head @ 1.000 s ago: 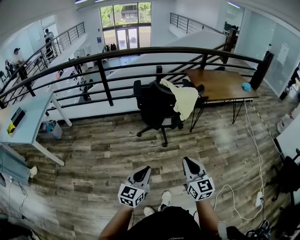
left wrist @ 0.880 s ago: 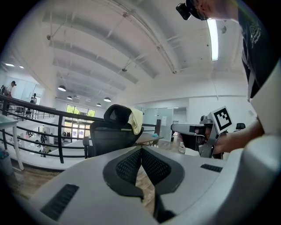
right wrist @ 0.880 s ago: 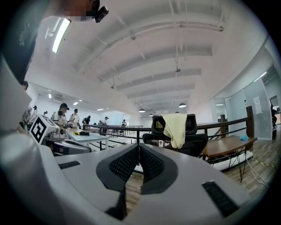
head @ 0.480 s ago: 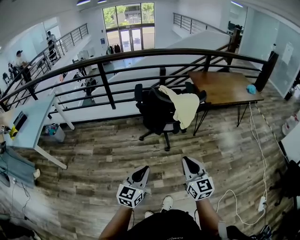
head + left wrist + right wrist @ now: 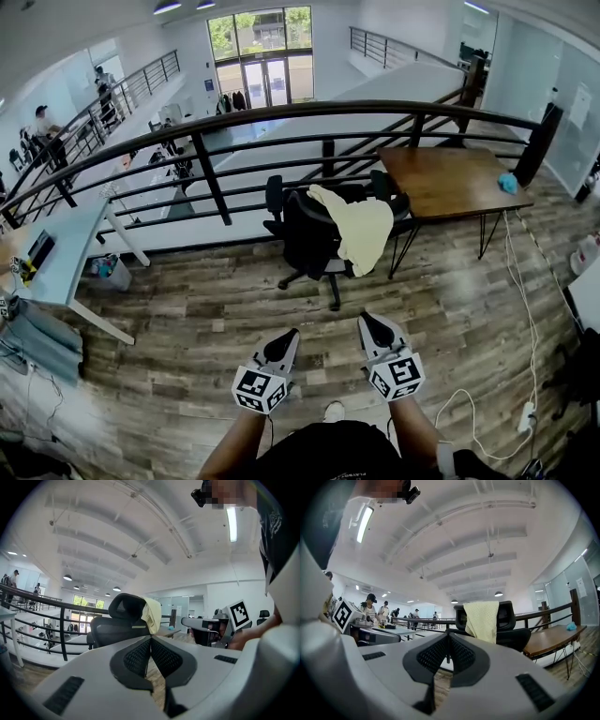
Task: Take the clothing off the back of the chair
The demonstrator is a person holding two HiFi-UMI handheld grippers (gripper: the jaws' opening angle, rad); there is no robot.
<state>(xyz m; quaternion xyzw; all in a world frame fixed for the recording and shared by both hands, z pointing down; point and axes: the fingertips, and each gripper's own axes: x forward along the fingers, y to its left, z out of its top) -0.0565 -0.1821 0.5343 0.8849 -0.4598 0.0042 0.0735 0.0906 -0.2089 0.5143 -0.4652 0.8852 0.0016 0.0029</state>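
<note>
A pale yellow garment (image 5: 354, 228) hangs over the back of a black office chair (image 5: 307, 236) that stands by the railing, ahead of me. The garment (image 5: 482, 619) also shows in the right gripper view, and draped on the chair's headrest (image 5: 126, 610) in the left gripper view. My left gripper (image 5: 284, 346) and right gripper (image 5: 376, 327) are held side by side low in the head view, well short of the chair. Both point level toward it. Their jaws are shut with nothing between them.
A black metal railing (image 5: 211, 169) runs behind the chair. A wooden desk (image 5: 450, 178) with a blue object (image 5: 507, 182) stands to its right, a light blue table (image 5: 66, 248) at the left. A white cable (image 5: 518, 309) lies on the wood floor at right.
Both grippers have moved forward toward the chair, which now appears slightly nearer and more central. Jaws stayed shut.
</note>
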